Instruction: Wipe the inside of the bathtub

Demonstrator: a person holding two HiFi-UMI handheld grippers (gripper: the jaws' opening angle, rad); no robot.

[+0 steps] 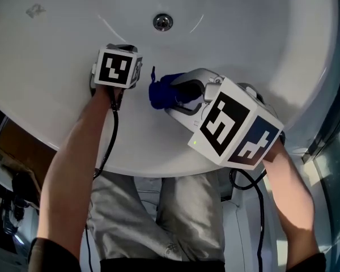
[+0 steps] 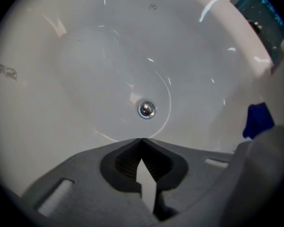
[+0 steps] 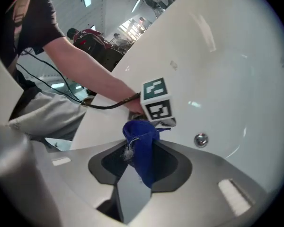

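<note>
1. The bathtub (image 1: 255, 33) is white and glossy, with one chrome drain (image 1: 162, 21) in its floor. Every place below is given from that drain.
2. The right tool (image 1: 184, 94) hangs above the tub's wall on the person's side of the drain. Its jaws are clamped on a blue cloth (image 1: 160, 93), which bunches up and out past the tips towards the drain.
3. The left tool (image 2: 141, 141) hangs just beside the cloth, also on the person's side of the drain. Its jaws are pressed together at the tips with nothing between them.
4. Whether the cloth touches the enamel cannot be told from these views.
5. Handling, as a judgement:
   - The cloth looks soft, light and limp, with a frayed thread at the pinch. It should fold under pressure and not push back.
   - A firm pinch on a gathered wad, as it is held now, suits it. A grip on one thin edge would likely slip out during a stroke.
   - The enamel looks hard and slick, so the cloth should glide easily, and a bare jaw could scratch or skid.
6. Count: one bathtub, one drain, one cloth, two tools. One small grey smudge (image 2: 7, 71) also sits on the wall, well away from the drain.
</note>
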